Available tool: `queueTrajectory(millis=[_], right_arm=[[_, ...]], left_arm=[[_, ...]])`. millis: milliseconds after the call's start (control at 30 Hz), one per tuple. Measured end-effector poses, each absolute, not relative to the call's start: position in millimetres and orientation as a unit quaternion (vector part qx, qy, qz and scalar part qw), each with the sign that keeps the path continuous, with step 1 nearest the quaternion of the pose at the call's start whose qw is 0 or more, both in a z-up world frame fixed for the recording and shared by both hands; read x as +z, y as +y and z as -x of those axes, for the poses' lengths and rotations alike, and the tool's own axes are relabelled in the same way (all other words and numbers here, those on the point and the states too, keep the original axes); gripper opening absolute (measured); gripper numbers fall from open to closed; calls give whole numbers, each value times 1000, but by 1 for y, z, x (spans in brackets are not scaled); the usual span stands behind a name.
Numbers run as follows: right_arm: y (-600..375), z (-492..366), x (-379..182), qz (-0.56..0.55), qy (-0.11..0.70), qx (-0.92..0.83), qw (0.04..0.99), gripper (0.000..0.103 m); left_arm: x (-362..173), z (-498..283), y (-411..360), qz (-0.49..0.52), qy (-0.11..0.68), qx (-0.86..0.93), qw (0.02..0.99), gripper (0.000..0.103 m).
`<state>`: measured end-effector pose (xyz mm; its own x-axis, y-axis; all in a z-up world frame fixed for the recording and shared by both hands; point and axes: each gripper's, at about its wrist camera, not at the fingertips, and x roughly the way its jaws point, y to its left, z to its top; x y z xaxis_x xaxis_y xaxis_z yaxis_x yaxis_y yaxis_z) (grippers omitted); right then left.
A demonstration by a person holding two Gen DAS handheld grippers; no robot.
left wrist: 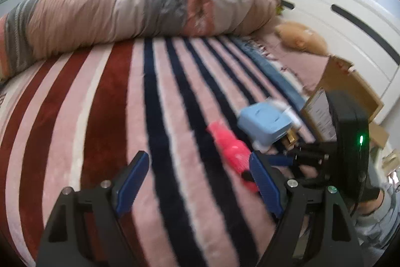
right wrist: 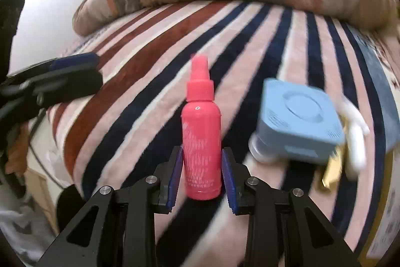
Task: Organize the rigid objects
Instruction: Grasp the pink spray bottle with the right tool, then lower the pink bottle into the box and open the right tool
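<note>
A pink bottle sits between the blue pads of my right gripper, which is shut on its lower body and holds it over the striped bed cover. The same bottle shows in the left wrist view, with the right gripper on it. My left gripper is open and empty over the cover; it also shows at the left of the right wrist view. A light blue box lies to the right of the bottle, also in the left wrist view, beside a white item and a gold item.
A striped blanket covers the bed. A rolled quilt lies along the far side. An open cardboard box stands at the right, with white wardrobe doors behind it. An orange plush lies near the quilt's end.
</note>
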<state>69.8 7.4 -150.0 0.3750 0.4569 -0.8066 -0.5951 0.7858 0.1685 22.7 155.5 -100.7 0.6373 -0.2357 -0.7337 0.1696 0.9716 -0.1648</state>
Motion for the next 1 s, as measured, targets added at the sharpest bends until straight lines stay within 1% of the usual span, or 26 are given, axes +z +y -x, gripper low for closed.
queueTrajectory(millis=[200, 333, 467, 600, 633, 667, 700, 767, 867, 1000], right_arm=[[24, -87, -166, 67, 480, 330, 810, 27], [25, -76, -160, 90, 458, 337, 818, 27], [9, -45, -119, 77, 412, 380, 824, 27], [-18, -17, -70, 57, 355, 402, 842, 27], [-28, -10, -58, 53, 341, 405, 847, 27], [-39, -3, -47, 51, 326, 405, 853, 27], [-46, 0, -39, 50, 318, 403, 857, 27], [-67, 5, -24, 42, 301, 399, 865, 27], [-113, 7, -1, 21, 280, 391, 877, 27], [-182, 6, 14, -6, 274, 354, 894, 27]], left_arm=[[-119, -24, 174, 75, 429, -98, 895, 80], [-123, -29, 173, 104, 442, -112, 884, 80], [-94, -29, 161, 151, 402, -193, 882, 79], [-54, -31, 127, 146, 361, -252, 886, 79], [-43, -31, 116, 144, 351, -269, 885, 72], [-31, -31, 103, 144, 339, -288, 884, 63], [-23, -31, 94, 144, 333, -300, 882, 59], [-3, -33, 65, 126, 320, -324, 881, 46], [27, -39, 10, 73, 305, -334, 889, 40], [50, -60, -69, 22, 304, -366, 879, 36]])
